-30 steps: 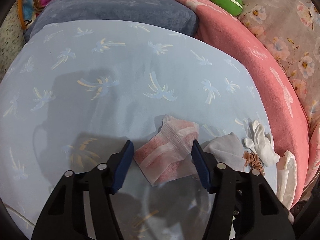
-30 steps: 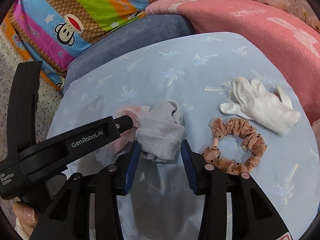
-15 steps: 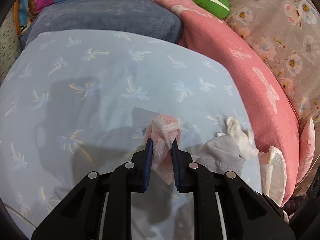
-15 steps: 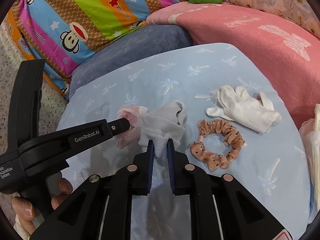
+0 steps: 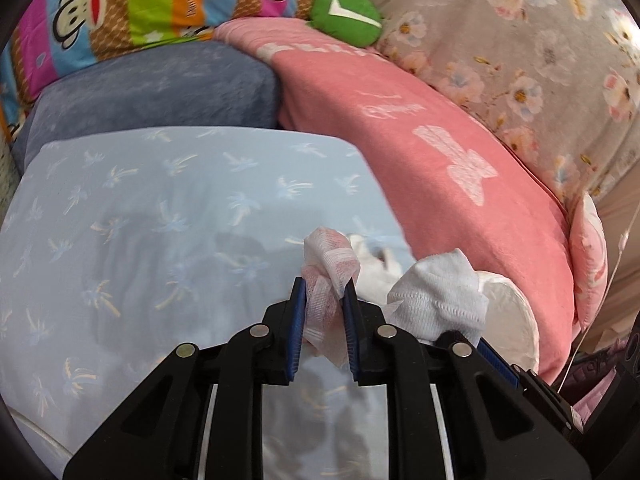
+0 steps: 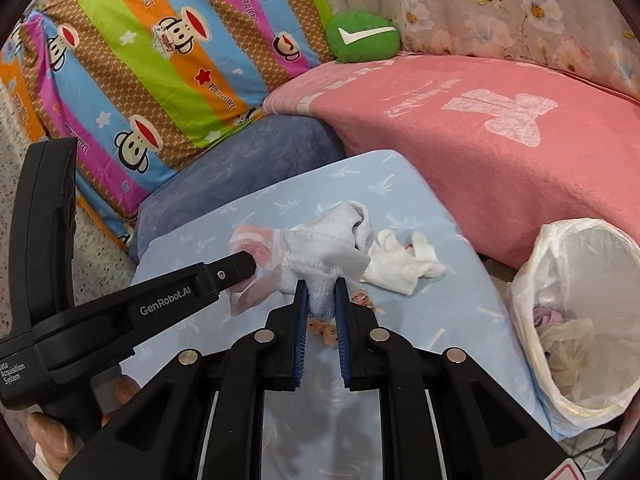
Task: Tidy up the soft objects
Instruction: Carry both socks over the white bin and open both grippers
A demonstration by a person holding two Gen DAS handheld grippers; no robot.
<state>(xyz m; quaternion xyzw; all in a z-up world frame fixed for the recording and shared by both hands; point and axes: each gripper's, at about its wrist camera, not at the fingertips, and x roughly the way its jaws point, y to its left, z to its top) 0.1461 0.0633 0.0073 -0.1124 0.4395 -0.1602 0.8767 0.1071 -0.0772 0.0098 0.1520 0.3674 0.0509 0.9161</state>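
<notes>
My left gripper (image 5: 323,292) is shut on a pink-and-white striped sock (image 5: 330,264), lifted above the pale blue palm-print cushion (image 5: 160,216). My right gripper (image 6: 320,292) is shut on a grey-white sock (image 6: 324,248), also raised off the cushion (image 6: 400,200). In the right wrist view the left gripper (image 6: 250,262) reaches in from the left with the pink sock (image 6: 252,240) beside the grey one. In the left wrist view the grey sock (image 5: 436,300) hangs just to the right. A white glove (image 6: 404,260) and a peach scrunchie (image 6: 326,328), partly hidden, lie on the cushion.
A basket lined with a white plastic bag (image 6: 576,408) stands at the right of the cushion, holding some soft items. A pink blanket (image 6: 500,128), a grey-blue pillow (image 5: 152,84), a striped monkey-print pillow (image 6: 160,60) and a green plush (image 6: 362,38) lie behind.
Both grippers closed on their socks, the left on the pink striped one and the right on the grey one, then lifted them off the cushion and moved right, toward the basket side.
</notes>
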